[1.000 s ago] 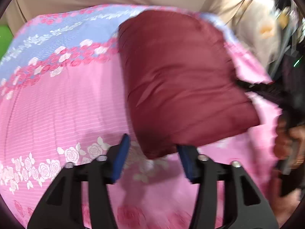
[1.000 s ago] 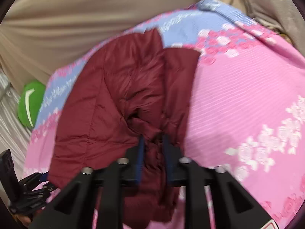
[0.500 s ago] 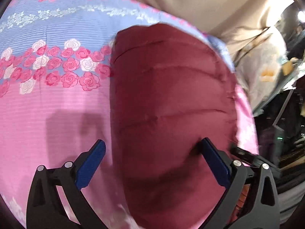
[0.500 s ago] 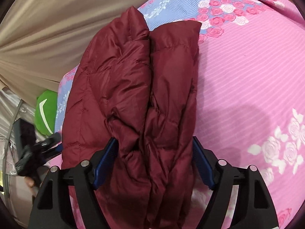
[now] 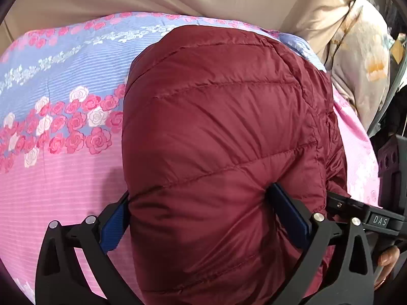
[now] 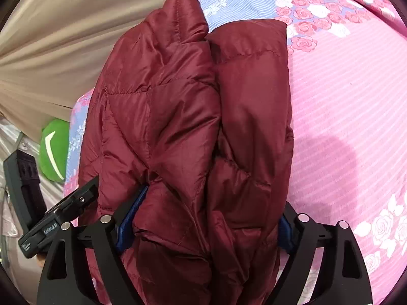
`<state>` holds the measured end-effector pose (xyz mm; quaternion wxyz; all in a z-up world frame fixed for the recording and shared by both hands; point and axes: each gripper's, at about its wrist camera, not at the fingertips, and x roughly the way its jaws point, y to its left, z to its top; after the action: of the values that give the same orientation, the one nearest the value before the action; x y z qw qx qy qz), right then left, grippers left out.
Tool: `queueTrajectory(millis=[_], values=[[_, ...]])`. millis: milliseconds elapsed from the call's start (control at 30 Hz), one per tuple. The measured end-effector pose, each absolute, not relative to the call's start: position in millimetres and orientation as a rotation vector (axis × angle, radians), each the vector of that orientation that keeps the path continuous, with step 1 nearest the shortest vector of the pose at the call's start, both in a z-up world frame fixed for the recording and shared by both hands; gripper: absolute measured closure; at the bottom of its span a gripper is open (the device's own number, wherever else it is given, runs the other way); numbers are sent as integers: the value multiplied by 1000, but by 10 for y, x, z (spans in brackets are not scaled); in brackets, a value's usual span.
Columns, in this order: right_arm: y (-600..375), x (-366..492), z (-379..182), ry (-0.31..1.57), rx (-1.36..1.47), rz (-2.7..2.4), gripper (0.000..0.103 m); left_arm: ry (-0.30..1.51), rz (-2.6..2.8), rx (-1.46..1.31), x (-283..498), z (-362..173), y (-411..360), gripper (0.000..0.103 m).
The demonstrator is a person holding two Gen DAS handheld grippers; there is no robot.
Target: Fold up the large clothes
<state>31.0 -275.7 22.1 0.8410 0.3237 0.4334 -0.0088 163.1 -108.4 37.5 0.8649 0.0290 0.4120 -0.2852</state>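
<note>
Maroon puffer jacket [image 5: 223, 139] folded into a compact bundle on the floral bed sheet [image 5: 63, 152], little evidently left beyond tidying; left tool [image 5: 203, 216] and right tool [image 6: 203, 218] both released, spread wide astride the bundle, jaws just opened from 1 narrower earlier setting.

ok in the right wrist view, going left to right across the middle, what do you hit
beige curtain → green cushion → maroon puffer jacket, folded → pink floral bedsheet
</note>
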Motion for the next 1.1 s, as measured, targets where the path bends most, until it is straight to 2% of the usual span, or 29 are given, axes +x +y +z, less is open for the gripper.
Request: queueTrajectory(millis=[33, 100, 133, 167, 233, 300, 400, 567, 833, 1000, 1100], values=[[-2690, 340, 231, 916, 680, -21, 30, 856, -597, 70, 1612, 380, -1098, 7], [-2628, 364, 264, 906, 675, -22, 43, 840, -594, 95, 1568, 401, -1119, 19], [-2596, 371, 295, 898, 672, -25, 55, 827, -594, 109, 1541, 427, -1128, 22], [-2557, 392, 324, 889, 668, -31, 66, 818, -595, 118, 1526, 448, -1139, 30], [-2495, 383, 440, 866, 641, -41, 78, 787, -605, 137, 1457, 522, -1133, 44], [-2419, 362, 574, 838, 611, -44, 83, 756, -632, 139, 1391, 634, -1095, 64], [-2261, 307, 819, 786, 561, -50, 87, 719, -691, 123, 1288, 848, -1030, 77], [-1998, 115, 1346, 651, 494, -43, 88, 591, -758, 110, 1023, 1322, -880, 80], [-1403, -190, 2447, 321, 313, 39, 88, 227, -746, 91, 492, 2264, -218, 80], [-909, 65, 2889, 191, 253, 144, 87, 77, -674, 53, 548, 2614, 346, 80], [-670, 416, 2962, 181, 261, 208, 87, 57, -621, 31, 793, 2675, 640, 79]])
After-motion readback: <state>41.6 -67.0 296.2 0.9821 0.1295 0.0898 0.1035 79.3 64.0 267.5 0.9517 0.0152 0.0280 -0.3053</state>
